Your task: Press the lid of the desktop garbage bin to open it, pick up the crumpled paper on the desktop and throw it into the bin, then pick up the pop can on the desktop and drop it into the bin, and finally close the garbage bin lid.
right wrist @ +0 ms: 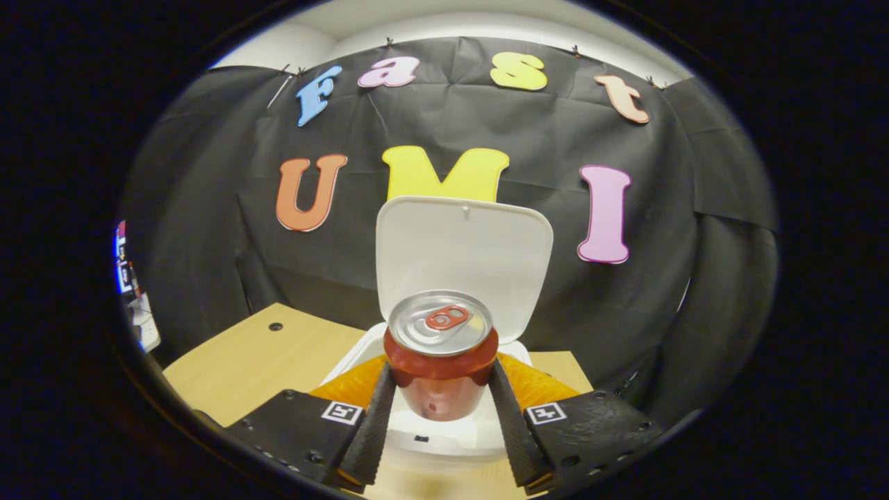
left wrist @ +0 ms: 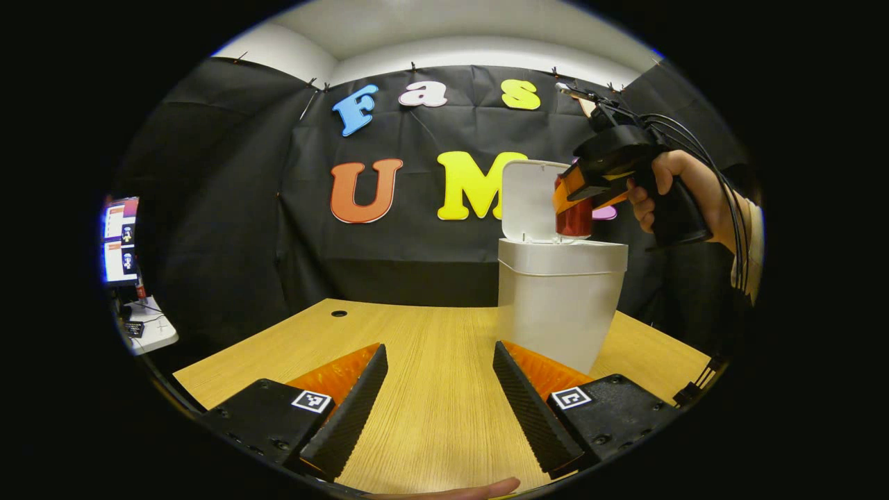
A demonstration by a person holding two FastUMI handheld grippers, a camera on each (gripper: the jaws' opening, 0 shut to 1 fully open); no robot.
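Note:
A white desktop bin (left wrist: 559, 302) stands on the wooden table at the right, its lid (left wrist: 531, 200) raised upright. The right gripper (left wrist: 580, 201), held by a hand, hovers just above the bin's mouth, shut on a red pop can (left wrist: 574, 217). In the right gripper view the can (right wrist: 440, 361) stands upright between the fingers of that gripper (right wrist: 440, 410), over the open bin (right wrist: 444, 437) with the lid (right wrist: 464, 257) behind it. My left gripper (left wrist: 439, 403) is open low over the table, left of the bin, with nothing between its fingers.
The wooden table (left wrist: 417, 347) has a small round hole (left wrist: 339, 314) near its back left. Screens and a white stand (left wrist: 132, 278) sit off the table's left edge. A fingertip (left wrist: 479, 490) shows at the bottom of the left gripper view.

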